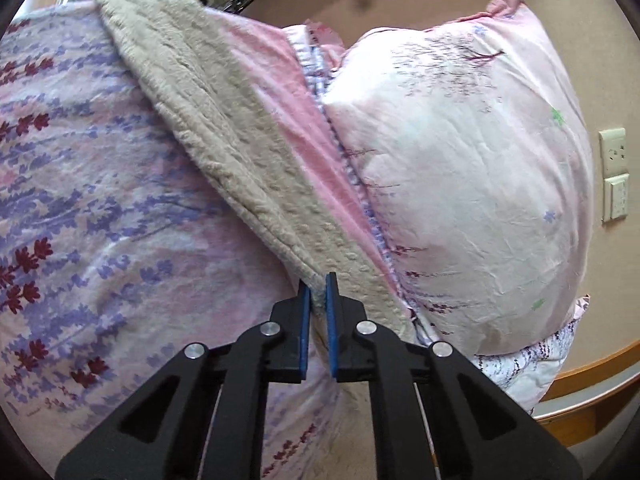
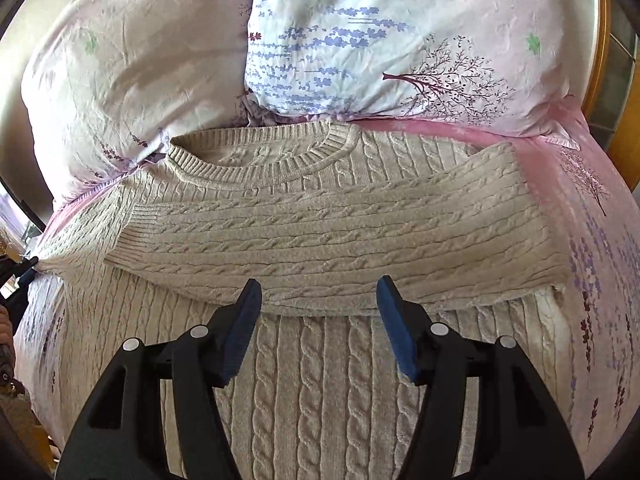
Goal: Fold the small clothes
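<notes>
A floral-sheeted bed carries a cream cable-knit sweater. The left claw pinches its edge. The right claw hovers over it, open.

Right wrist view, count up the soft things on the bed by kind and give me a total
Cable-knit sweater: 1
Pillows: 2, one pale pink, one white with purple flowers and a tree print
Floral bedspread: 1
Total: 4
</notes>
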{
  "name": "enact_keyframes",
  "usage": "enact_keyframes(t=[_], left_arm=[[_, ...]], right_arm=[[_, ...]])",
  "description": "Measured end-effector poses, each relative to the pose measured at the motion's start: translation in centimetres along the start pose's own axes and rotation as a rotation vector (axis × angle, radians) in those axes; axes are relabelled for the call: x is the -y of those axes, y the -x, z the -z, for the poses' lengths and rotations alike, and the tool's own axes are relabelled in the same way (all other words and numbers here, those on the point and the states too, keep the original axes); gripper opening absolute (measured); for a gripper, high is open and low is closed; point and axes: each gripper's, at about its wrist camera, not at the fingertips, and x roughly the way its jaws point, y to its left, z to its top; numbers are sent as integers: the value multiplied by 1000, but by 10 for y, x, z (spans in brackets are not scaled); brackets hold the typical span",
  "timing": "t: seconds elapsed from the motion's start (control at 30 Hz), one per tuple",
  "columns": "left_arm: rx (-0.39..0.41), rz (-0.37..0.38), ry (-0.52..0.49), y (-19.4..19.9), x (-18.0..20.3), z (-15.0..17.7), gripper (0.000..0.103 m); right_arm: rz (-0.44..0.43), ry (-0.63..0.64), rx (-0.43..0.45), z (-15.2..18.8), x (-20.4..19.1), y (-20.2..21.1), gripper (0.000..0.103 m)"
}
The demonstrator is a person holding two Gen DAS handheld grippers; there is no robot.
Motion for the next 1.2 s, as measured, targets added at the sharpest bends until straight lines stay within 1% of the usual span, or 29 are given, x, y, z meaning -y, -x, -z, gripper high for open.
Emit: enact_keyframes(t=[0.1,0.17,0.27,0.33,0.4,0.5,0.57,0.6,0.63,0.7,0.73,0.8,0.83,0.93,1.0,1.1,1.17,1.2], left_arm=[[0,111,-59,6,38,13,6],[-27,197,-111,5,69,31,6],[-117,309,-199,-10,112,72,6],[-193,344,-251,-30,132,108,6],[-271,331,-293,-56,141,145,6],[-410,249,-274,-104,130,189,6],[-465,172,-244,-125,114,205,7],[-483,162,-219,-129,108,208,7],[-487,174,-202,-129,104,207,8],[-468,184,-192,-120,100,202,15],[-443,181,-185,-111,97,193,25],[-381,173,-164,-95,88,173,34],[-352,161,-148,-88,83,163,36],[-289,134,-70,-75,63,134,36],[-243,102,-18,-67,50,117,35],[-170,53,42,-53,34,95,33],[-120,32,65,-45,31,82,32],[-86,21,61,-41,33,76,26]], right_arm=[[-7,-30,13,0,11,4,62],[-12,-50,19,1,19,6,63],[-15,-74,24,4,29,8,63],[-15,-83,22,6,33,8,63],[-14,-93,17,8,38,7,63],[-13,-112,7,12,45,6,63],[-12,-121,1,14,49,5,63],[-12,-123,1,15,50,5,63],[-9,-122,3,14,51,6,63],[1,-126,-2,14,53,8,63],[1,-130,-3,13,53,8,63],[-6,-137,-6,12,53,6,63],[-9,-137,-8,11,52,6,63],[-16,-131,-11,12,48,6,63],[-17,-128,-9,13,47,7,63],[-18,-130,-2,14,48,10,63],[-18,-136,3,15,52,12,63],[-18,-141,5,15,54,13,63]])
